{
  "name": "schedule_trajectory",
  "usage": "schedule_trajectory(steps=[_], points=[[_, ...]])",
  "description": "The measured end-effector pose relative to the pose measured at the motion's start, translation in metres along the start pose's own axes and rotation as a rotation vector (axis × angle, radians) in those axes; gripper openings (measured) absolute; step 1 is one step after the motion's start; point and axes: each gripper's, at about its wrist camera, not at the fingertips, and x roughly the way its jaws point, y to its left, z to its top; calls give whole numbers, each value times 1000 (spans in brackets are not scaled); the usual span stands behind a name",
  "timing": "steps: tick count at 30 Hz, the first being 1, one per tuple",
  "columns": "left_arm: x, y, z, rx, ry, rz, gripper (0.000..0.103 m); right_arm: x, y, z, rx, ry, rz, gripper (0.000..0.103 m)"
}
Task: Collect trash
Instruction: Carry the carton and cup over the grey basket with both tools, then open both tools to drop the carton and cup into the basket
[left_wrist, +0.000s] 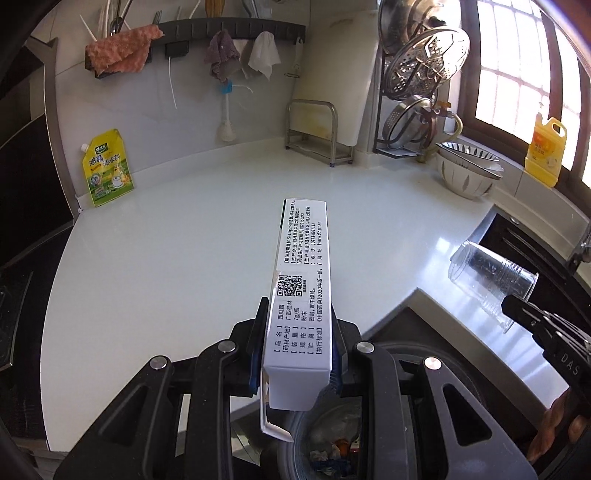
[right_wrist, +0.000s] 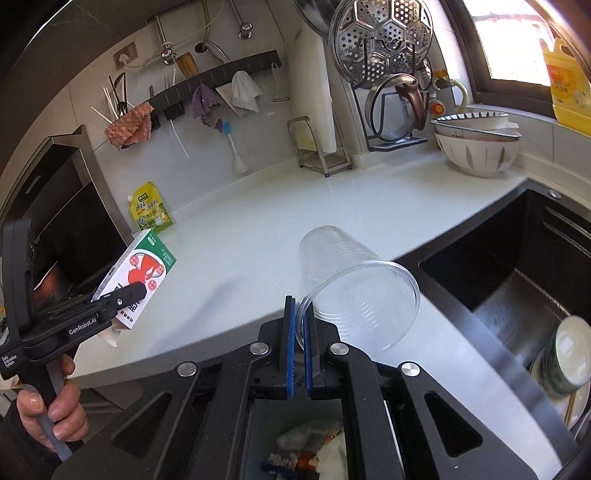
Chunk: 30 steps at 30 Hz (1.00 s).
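My left gripper (left_wrist: 297, 325) is shut on a long white carton box (left_wrist: 301, 280) with black print and a QR code, held above the white counter's front edge. The box shows its red-and-green face in the right wrist view (right_wrist: 138, 275). My right gripper (right_wrist: 298, 310) is shut on the rim of a clear plastic cup (right_wrist: 354, 284), which lies tilted with its mouth toward me; it also shows in the left wrist view (left_wrist: 487, 277). A trash bin with scraps inside sits below both grippers (left_wrist: 332, 443) (right_wrist: 306, 446).
The white counter (left_wrist: 184, 240) bears a yellow seasoning pouch (left_wrist: 107, 170), a metal rack (left_wrist: 314, 129), stacked bowls (left_wrist: 469, 170) and a yellow bottle (left_wrist: 545, 151). A dark sink (right_wrist: 517, 280) with dishes lies at the right. Cloths hang on a wall rail (left_wrist: 221, 33).
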Motion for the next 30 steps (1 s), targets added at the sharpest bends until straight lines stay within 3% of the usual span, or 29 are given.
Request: schedule_trajectory(steps=[7, 14, 30], points=[[-33, -25, -39, 43, -6, -15, 26, -37, 19, -46, 13, 8, 14, 4], [-41, -40, -80, 25, 39, -56, 27, -43, 24, -81, -15, 57, 2, 4], [-31, -44, -119, 8, 137, -65, 28, -43, 35, -113, -25, 123, 33, 4]])
